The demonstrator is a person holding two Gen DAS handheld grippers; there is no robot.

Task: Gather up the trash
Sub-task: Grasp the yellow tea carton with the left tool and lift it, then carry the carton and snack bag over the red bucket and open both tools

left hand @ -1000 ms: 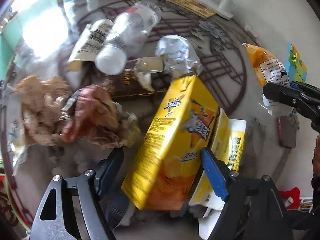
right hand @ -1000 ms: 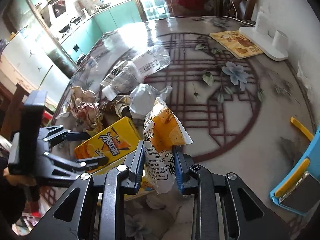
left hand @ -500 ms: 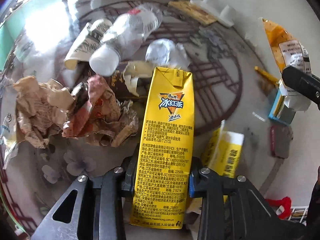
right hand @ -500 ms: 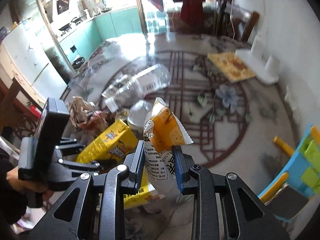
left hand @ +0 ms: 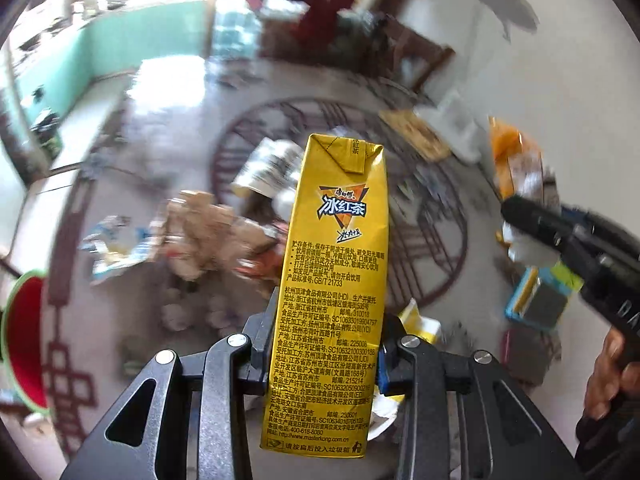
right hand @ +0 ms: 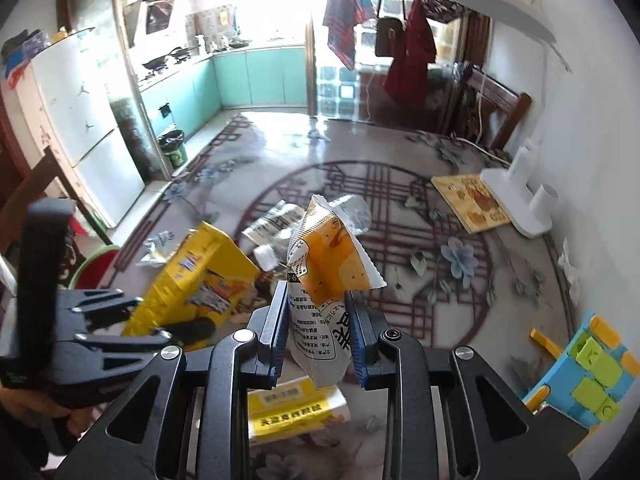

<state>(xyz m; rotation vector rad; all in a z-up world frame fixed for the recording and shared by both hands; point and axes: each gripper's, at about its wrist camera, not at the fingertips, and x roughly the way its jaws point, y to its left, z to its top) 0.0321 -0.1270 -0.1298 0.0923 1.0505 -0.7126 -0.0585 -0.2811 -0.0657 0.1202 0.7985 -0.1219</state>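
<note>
My left gripper point(left hand: 324, 344) is shut on a yellow iced-tea carton point(left hand: 332, 280) and holds it upright well above the table; the carton also shows in the right wrist view point(right hand: 200, 280). My right gripper point(right hand: 318, 336) is shut on an orange and white snack packet point(right hand: 328, 276), lifted off the table; the packet shows blurred in the left wrist view point(left hand: 516, 160). On the patterned table point(right hand: 440, 216) lie crumpled paper wrappers point(left hand: 204, 232), a crushed clear plastic bottle point(right hand: 276, 220) and a flattened yellow and white box point(right hand: 296, 404).
A red bin with a green rim point(left hand: 24, 344) stands left of the table, also seen in the right wrist view point(right hand: 96, 268). A blue and green toy block point(right hand: 584, 364), a yellow book point(right hand: 472, 200) and a white lamp base point(right hand: 520, 200) sit on the table's right side.
My left gripper closed on the carton and lifted it high above the table. My right gripper rose as well, still holding the snack packet.
</note>
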